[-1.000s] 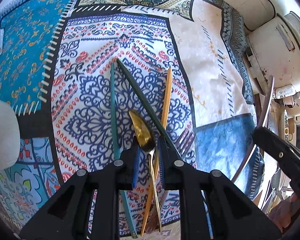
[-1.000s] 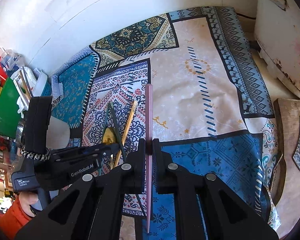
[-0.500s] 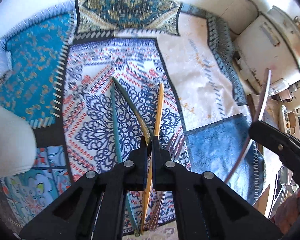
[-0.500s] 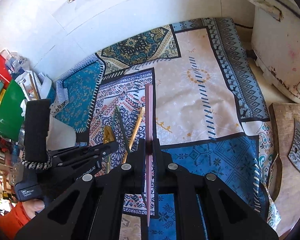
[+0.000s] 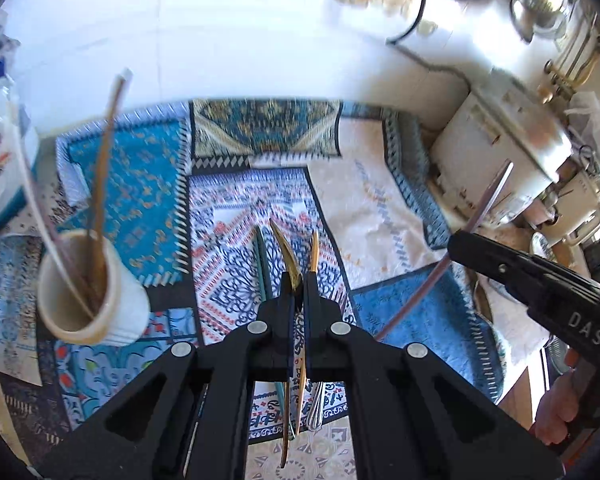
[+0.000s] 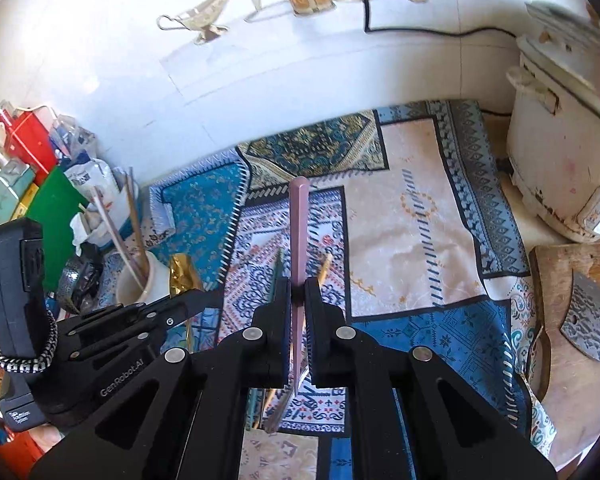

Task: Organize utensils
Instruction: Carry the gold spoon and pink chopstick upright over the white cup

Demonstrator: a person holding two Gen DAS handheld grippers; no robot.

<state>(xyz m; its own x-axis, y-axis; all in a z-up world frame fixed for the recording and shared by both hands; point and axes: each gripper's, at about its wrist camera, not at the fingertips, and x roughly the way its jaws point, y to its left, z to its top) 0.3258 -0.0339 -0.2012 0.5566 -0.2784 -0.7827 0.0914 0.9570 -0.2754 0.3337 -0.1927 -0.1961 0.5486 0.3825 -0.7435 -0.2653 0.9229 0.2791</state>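
My left gripper (image 5: 298,280) is shut on a gold spoon (image 5: 286,252), held above the patterned cloth. A teal utensil (image 5: 262,258) and a yellow one (image 5: 313,252) lie on the cloth below it. A cream cup (image 5: 88,300) with two sticks stands at the left. My right gripper (image 6: 298,286) is shut on a pink chopstick-like utensil (image 6: 299,232) that points away. In the right wrist view the left gripper (image 6: 192,298) holds the gold spoon (image 6: 182,276) next to the cup (image 6: 140,284).
A white cooker (image 6: 568,160) stands at the back right. A wooden board (image 6: 572,320) with a cleaver lies on the right. Boxes and bags (image 6: 52,184) crowd the left. A tiled wall (image 6: 260,80) rises behind the cloth.
My left gripper closed on the gold spoon and lifted it off the cloth, toward the cup. My right gripper rose a little, still holding the pink utensil.
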